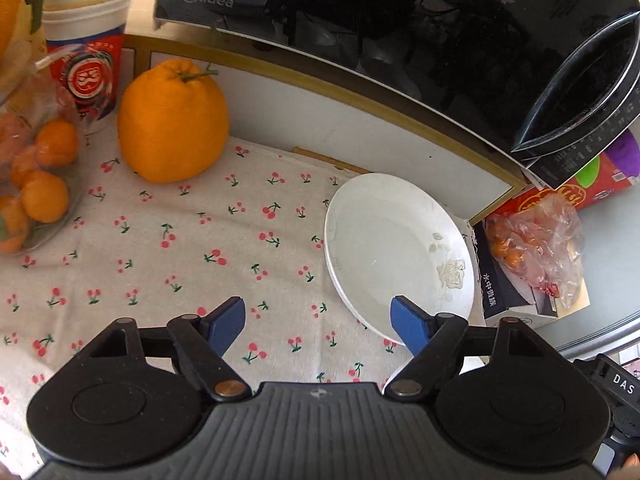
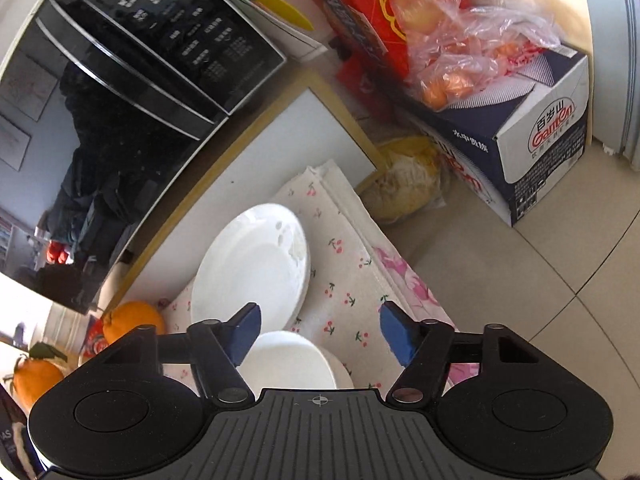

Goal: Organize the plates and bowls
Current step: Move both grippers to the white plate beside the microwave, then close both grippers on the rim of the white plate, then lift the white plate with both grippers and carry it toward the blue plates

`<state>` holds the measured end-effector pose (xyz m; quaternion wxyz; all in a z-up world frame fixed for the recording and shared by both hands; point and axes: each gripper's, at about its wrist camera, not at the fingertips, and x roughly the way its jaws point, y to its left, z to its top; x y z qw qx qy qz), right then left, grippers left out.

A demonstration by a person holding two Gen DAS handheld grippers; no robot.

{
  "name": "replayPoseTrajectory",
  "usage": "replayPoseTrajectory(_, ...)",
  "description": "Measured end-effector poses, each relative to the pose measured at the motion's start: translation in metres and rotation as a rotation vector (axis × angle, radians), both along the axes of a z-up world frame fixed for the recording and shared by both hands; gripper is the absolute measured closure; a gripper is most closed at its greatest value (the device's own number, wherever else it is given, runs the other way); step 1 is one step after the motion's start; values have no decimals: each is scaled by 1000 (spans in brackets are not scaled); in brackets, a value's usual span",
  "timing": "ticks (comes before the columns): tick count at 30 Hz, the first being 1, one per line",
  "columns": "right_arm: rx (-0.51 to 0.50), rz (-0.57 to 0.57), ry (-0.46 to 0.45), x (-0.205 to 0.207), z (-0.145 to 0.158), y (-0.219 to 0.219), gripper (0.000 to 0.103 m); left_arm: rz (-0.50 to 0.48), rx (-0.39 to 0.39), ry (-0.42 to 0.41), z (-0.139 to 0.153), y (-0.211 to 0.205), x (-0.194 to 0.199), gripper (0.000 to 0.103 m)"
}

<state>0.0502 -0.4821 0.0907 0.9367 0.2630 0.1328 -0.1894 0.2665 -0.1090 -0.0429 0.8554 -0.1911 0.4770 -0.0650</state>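
A stack of white plates [image 1: 396, 252] with a faint flower print lies on the cherry-print cloth [image 1: 180, 264], near the table's right end. My left gripper [image 1: 318, 312] hovers over the cloth just left of the stack, open, with nothing between its blue pads; its right pad [image 1: 408, 324] overlaps the plates' near rim in the view. In the right wrist view the same plates [image 2: 252, 264] lie ahead, and a second white dish stack [image 2: 288, 360] sits close under my right gripper [image 2: 320, 316]. That gripper is open and its pads press on nothing.
A black microwave [image 1: 360, 20] stands behind the cloth. A large orange [image 1: 172, 120], a bag of small oranges [image 1: 36, 176] and stacked paper cups [image 1: 86, 32] crowd the left. Past the table's right edge a cardboard box [image 2: 532, 148] with bagged fruit [image 2: 460, 40] sits on the tiled floor.
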Motion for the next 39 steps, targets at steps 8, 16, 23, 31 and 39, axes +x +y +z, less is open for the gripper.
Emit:
replayPoseTrajectory(8, 49, 57, 26, 44, -4, -24, 59, 3, -42, 51, -28, -9, 34, 61)
replayPoseTrajectory(16, 28, 54, 65, 72, -9, -24, 73, -20, -64, 47, -41, -16, 45, 90)
replayPoseTrajectory(23, -68, 42, 120, 90, -10, -7, 93, -35, -61, 32, -39, -16, 48, 92)
replayPoseTrajectory(31, -86, 63, 74, 71, 10, 5, 91, -48, -76, -3, -19, -15, 38, 92)
replayPoseTrajectory(39, -129, 96, 48, 37, 25, 31, 91, -39, -88, -66, 14, -4, 2, 92)
